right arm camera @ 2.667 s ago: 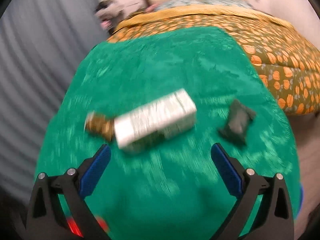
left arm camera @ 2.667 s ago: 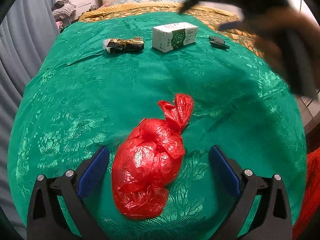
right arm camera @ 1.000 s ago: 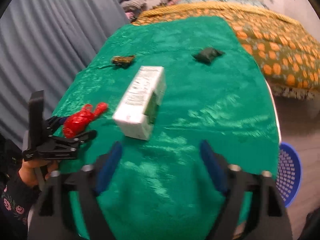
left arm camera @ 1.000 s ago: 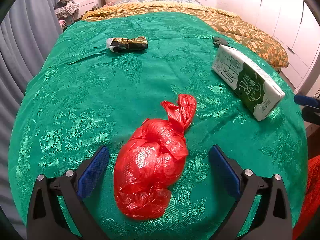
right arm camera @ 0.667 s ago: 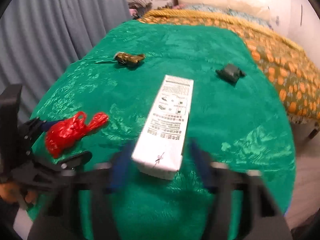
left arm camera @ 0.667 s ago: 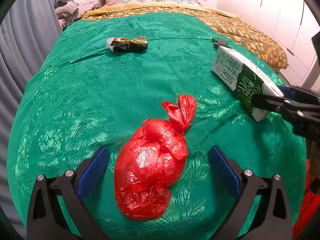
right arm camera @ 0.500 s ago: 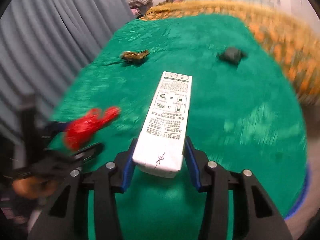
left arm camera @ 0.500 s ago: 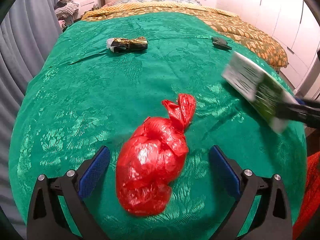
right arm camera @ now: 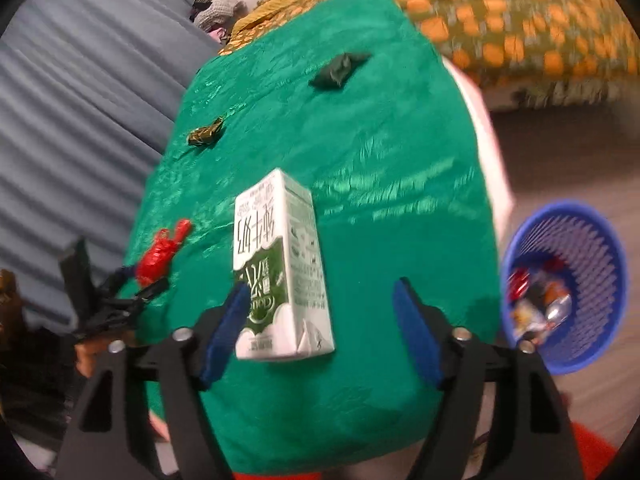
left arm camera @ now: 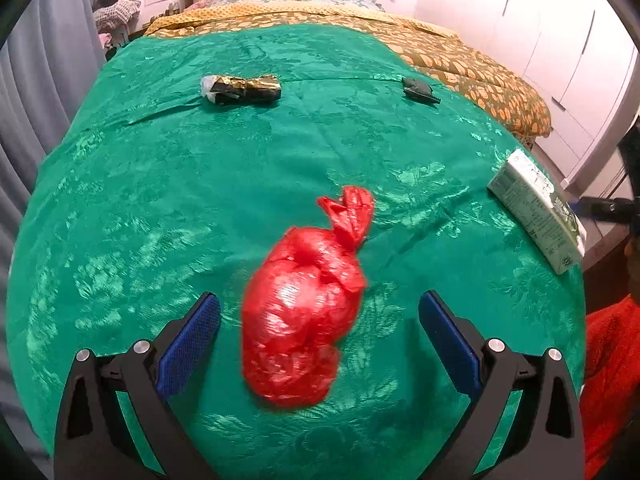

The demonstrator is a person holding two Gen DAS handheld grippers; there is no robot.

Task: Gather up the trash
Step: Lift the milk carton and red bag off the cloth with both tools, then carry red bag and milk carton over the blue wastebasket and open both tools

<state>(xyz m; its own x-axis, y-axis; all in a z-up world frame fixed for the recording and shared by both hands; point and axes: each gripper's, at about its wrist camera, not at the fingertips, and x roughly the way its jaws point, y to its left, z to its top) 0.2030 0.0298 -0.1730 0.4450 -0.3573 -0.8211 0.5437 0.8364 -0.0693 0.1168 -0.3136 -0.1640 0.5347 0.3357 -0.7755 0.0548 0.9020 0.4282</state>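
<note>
**Roughly midway: bin part-filled, four items still out**

So, right hand-held gripper (right arm camera: 316,320): jaws apart, milk carton (right arm camera: 280,268) between them, touching the left pad, clear gap on the right. Can't tell if it's held or slipping out. Blue bin (right arm camera: 568,280) sits on the floor just right of it, already holding some wrappers.

Left hand-held gripper (left arm camera: 318,340): jaws wide, holding nothing, red bag (left arm camera: 308,308) lying on the green cover (left arm camera: 140,208) between the pads, touching neither.

Farther back on the cover: gold-black wrapper (left arm camera: 240,89) at left, small dark wad (left arm camera: 418,89) at right, well apart. Both untouched, so still to collect.
</note>
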